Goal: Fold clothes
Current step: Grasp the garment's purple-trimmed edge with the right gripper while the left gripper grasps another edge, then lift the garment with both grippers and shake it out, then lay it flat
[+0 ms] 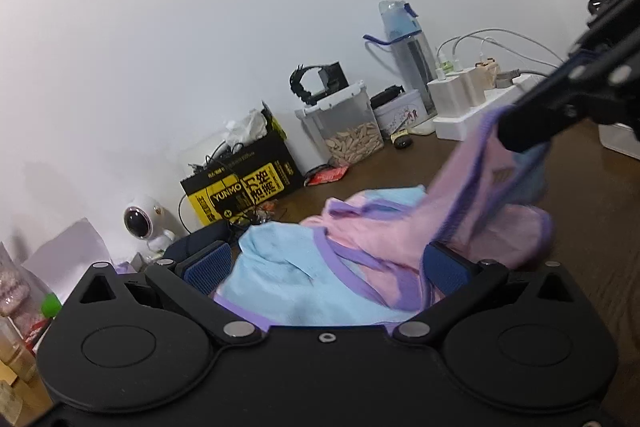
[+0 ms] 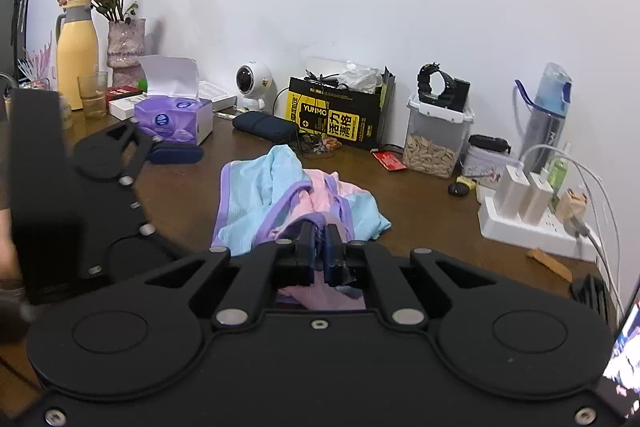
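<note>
The right gripper (image 2: 319,253) has its jaws pinched on the garment's (image 2: 288,195) purple hem, lifting it off the desk (image 2: 420,203). The left gripper (image 1: 326,265) is spread wide around the heap. A clear lidded tub (image 2: 436,143) holds pale seeds.

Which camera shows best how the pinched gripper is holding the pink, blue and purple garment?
The left wrist view: the right gripper shows from the side, lifting a pink fold of the pink, blue and purple garment off the brown wooden table. The right wrist view shows only its blue pads shut on purple trim.
</note>
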The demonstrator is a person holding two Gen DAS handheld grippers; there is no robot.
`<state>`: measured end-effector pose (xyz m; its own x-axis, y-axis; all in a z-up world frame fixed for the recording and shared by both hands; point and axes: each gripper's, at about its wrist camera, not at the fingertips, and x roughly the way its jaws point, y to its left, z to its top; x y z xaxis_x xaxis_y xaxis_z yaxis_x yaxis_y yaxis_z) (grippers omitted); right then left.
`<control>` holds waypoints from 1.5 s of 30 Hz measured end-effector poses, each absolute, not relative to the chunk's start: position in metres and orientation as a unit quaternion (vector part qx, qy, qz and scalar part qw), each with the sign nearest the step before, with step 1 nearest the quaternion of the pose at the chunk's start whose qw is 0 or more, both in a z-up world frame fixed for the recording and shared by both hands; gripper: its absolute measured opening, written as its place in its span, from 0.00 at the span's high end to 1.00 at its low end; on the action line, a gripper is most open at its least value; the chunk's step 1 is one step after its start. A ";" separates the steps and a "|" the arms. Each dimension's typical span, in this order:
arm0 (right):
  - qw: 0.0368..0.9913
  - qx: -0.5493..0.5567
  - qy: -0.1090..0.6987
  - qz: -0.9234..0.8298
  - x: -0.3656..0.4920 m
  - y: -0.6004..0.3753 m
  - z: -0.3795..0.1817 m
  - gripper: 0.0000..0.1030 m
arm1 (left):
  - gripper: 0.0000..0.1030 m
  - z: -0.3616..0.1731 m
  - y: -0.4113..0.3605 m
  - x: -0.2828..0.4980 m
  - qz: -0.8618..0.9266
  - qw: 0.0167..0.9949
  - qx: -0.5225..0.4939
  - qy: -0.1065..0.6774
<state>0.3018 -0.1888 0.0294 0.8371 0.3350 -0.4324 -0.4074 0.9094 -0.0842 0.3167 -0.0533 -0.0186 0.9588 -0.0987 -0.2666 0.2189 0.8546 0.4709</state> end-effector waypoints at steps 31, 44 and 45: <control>0.944 -0.113 0.257 0.171 0.294 -0.197 0.002 0.94 | 0.95 -0.024 -0.060 0.308 -0.125 0.925 0.340 0.112; 0.930 -0.195 0.272 0.154 0.300 -0.160 -0.013 0.44 | 0.95 0.009 -0.065 0.291 -0.118 0.942 0.298 0.099; 0.929 -0.198 0.273 0.152 0.302 -0.158 -0.015 0.44 | 0.95 0.011 -0.064 0.289 -0.116 0.943 0.293 0.104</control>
<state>0.3018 -0.1577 -0.0149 0.8043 0.1747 -0.5680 -0.3908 0.8756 -0.2840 0.2894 -0.0639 0.0111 0.9513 -0.1586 -0.2644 0.2805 0.8013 0.5285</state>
